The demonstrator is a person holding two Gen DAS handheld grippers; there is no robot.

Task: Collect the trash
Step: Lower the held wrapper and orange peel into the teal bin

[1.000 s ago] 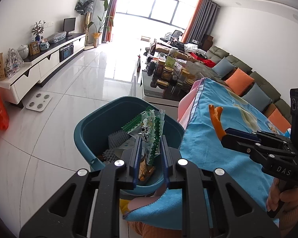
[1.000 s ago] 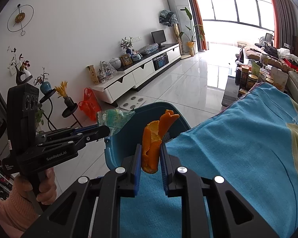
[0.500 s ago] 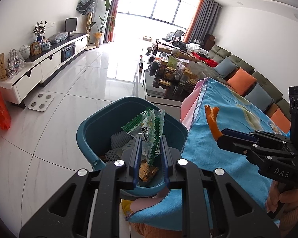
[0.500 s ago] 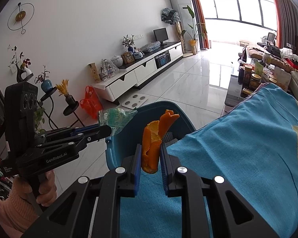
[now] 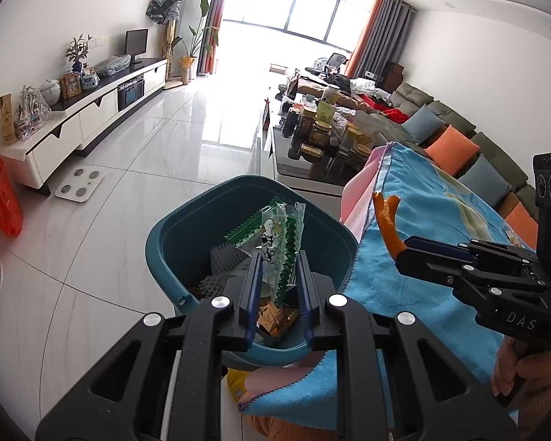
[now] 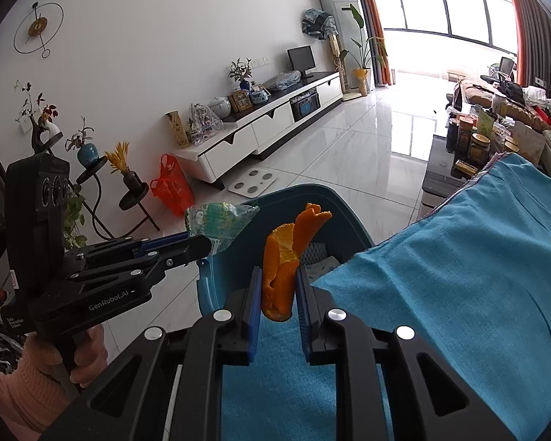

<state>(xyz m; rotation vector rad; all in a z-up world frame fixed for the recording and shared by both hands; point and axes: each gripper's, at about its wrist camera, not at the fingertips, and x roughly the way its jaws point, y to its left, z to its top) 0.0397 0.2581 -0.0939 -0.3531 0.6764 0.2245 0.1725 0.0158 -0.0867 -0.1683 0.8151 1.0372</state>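
Both pieces of trash are picked up but neither is dropped yet. At lower centre of the left wrist view, the left gripper (image 5: 277,286) pinches a green-and-clear wrapper (image 5: 281,242) directly above the teal bin (image 5: 172,242), which already holds grey scraps and other wrappers. At centre of the right wrist view, the right gripper (image 6: 278,294) is clamped on an orange peel (image 6: 286,257), which hangs over the edge of the blue cloth (image 6: 459,275), just short of the bin's rim. What remains, judging from this, is releasing both into the bin; no other loose trash shows on the cloth.
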